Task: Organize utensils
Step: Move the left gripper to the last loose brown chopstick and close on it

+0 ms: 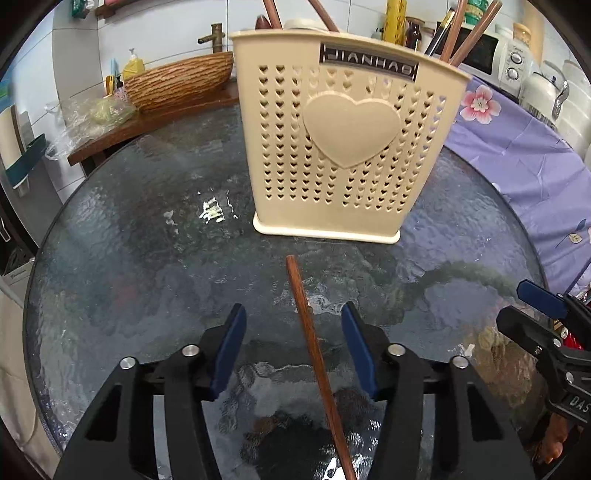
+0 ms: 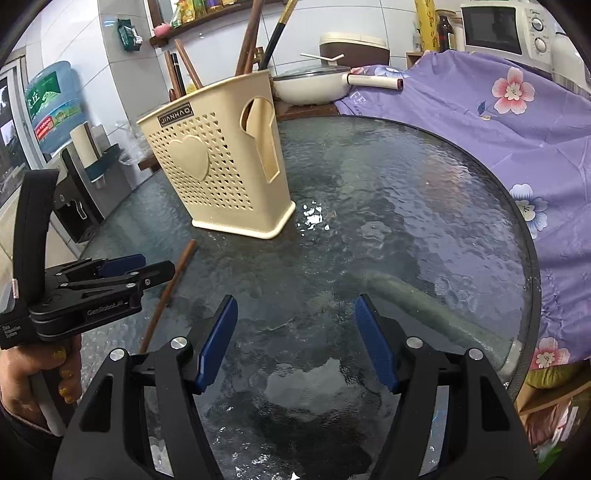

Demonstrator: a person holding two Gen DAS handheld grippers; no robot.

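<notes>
A single brown wooden chopstick [image 1: 308,332] lies on the round glass table [image 1: 147,240], pointing towards the beige perforated utensil holder [image 1: 347,147] with a heart on its front. Several chopsticks stand in the holder. My left gripper [image 1: 293,308] straddles the lying chopstick; both blue pads [image 1: 229,347] stand clear of it, so the jaws are open. In the right wrist view the same chopstick [image 2: 173,280] passes under the left gripper [image 2: 122,273], which a hand holds. My right gripper [image 2: 297,299] hovers open over bare glass, with nothing between its fingers, to the right of the holder [image 2: 221,173].
A purple floral cloth [image 2: 480,122] drapes the right side beyond the table rim [image 2: 532,258]. Behind the table stand a woven wooden basin [image 1: 181,81], a white pan with a lid [image 2: 310,85], a microwave [image 2: 495,29] and a water bottle [image 2: 55,103].
</notes>
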